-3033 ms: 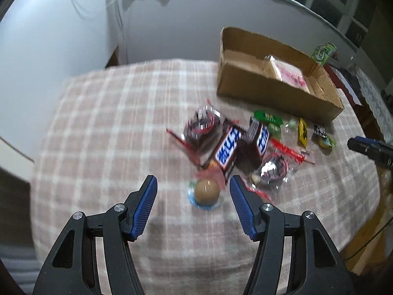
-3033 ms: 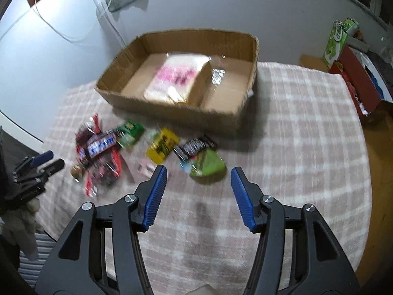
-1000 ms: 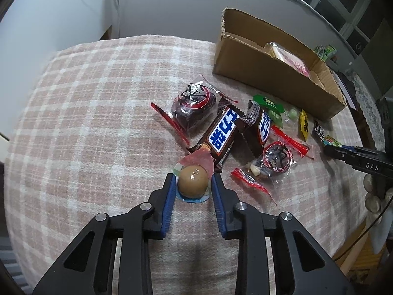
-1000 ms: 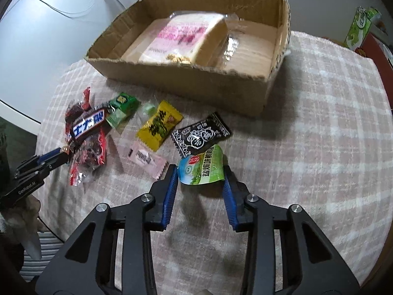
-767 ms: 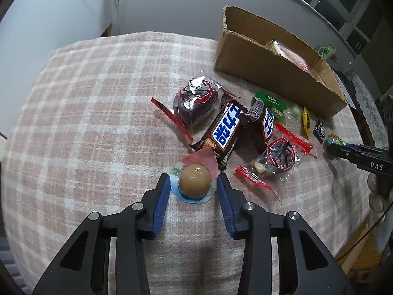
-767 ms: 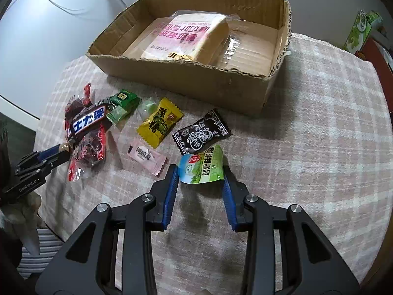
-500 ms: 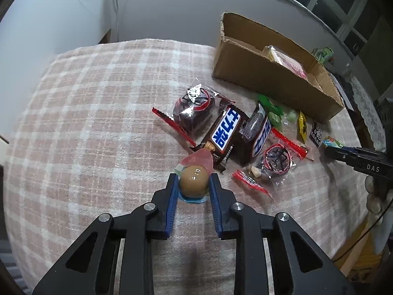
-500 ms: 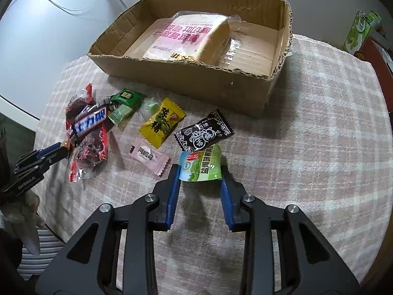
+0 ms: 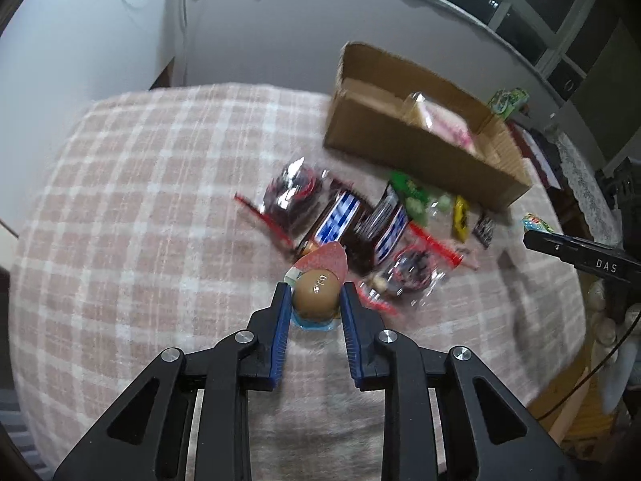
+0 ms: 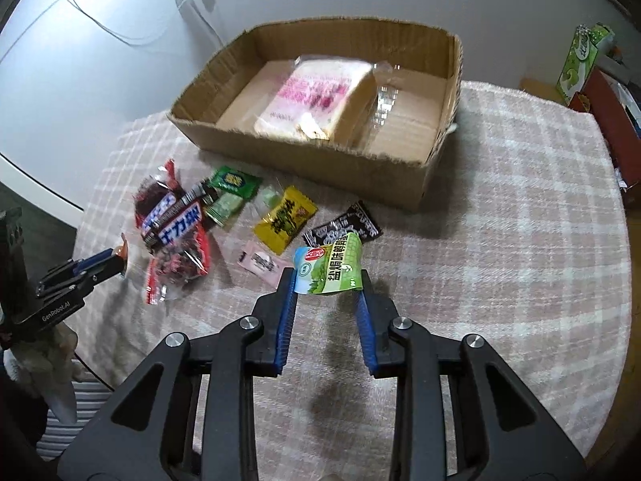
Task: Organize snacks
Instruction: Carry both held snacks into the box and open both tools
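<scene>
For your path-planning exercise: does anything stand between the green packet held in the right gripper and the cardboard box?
Only low things. The black sachet lies flat on the cloth between the green packet and the cardboard box; the box's near wall must be cleared. Inside, the bread pack leaves bare floor to its right.

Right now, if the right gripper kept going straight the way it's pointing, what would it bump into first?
Probably the black snack packet lying just ahead of the right gripper, which holds the green packet. Depth is uncertain.

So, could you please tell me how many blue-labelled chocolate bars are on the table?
2: both brown-wrapped bars lie side by side in the pile left of the green packets, one nearer the red-edged packets, the other beside it. More may be hidden underneath.
</scene>
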A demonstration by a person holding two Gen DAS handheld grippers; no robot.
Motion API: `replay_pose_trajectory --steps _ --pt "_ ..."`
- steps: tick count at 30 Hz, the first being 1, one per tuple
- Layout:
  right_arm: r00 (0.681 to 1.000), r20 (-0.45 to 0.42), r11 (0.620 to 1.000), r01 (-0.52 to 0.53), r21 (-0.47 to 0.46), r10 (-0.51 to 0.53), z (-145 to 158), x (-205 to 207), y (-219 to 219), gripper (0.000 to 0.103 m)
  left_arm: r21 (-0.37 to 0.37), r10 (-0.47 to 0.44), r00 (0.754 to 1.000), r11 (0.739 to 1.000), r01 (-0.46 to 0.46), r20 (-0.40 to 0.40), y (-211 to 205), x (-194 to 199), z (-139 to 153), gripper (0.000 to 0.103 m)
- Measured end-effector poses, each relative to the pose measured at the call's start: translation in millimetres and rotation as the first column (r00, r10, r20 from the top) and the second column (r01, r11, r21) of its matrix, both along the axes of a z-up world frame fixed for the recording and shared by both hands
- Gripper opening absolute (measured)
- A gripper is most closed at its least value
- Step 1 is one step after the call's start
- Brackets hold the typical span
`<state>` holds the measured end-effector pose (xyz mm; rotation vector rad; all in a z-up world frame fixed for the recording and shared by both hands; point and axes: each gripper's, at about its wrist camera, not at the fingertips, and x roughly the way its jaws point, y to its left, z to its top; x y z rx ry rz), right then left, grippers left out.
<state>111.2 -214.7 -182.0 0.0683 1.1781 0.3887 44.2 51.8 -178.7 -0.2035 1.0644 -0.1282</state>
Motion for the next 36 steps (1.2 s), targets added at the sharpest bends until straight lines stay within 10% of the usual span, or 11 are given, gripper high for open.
replay_pose_trajectory --steps 14,36 --pt "0.992 0.126 0.999 0.009 0.033 -0.013 56 34 5 0.029 0.007 -0.075 0.987 0.997 0.075 0.142 -31 67 52 0.023" --pt "0.993 0.119 0.999 0.02 -0.035 -0.016 35 101 8 0.029 0.023 -0.156 0.98 0.988 0.154 0.126 -72 149 42 0.023"
